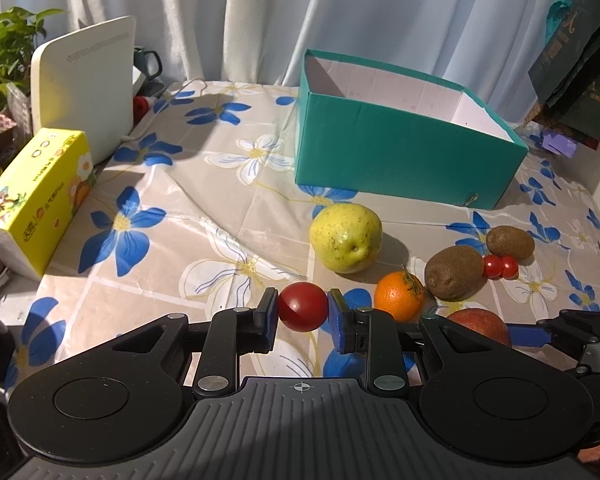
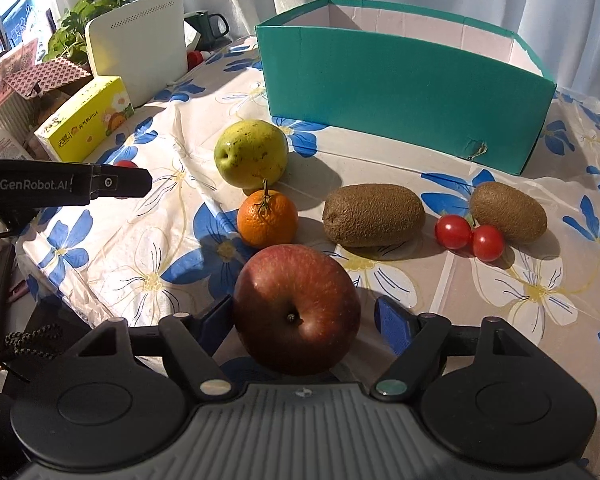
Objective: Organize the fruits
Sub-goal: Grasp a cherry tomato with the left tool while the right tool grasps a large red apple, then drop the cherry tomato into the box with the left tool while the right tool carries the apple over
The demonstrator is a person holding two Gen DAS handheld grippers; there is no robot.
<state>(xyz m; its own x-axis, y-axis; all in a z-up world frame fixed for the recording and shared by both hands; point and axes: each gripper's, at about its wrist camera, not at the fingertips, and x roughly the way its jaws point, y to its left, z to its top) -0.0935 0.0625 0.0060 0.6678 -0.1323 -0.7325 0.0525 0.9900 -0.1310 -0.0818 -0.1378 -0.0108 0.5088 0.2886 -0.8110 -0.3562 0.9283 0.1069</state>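
My left gripper (image 1: 302, 309) is shut on a small red tomato (image 1: 302, 307) held just above the floral tablecloth. My right gripper (image 2: 300, 316) is open around a red apple (image 2: 297, 309); the left pad touches it and a gap shows at the right pad. On the cloth lie a green pear (image 2: 251, 153), an orange (image 2: 267, 218), two kiwis (image 2: 374, 215) (image 2: 509, 211) and two cherry tomatoes (image 2: 470, 237). The open teal box (image 2: 400, 92) stands behind them. The left gripper also shows in the right wrist view (image 2: 116, 182).
A yellow tissue box (image 1: 36, 196) and a white router (image 1: 86, 88) stand at the left, with a plant (image 1: 4, 48) and a mug (image 1: 148, 64) behind. A dark bag (image 1: 580, 72) hangs at the right. Curtains close the back. The table's left edge (image 2: 36, 264) is near.
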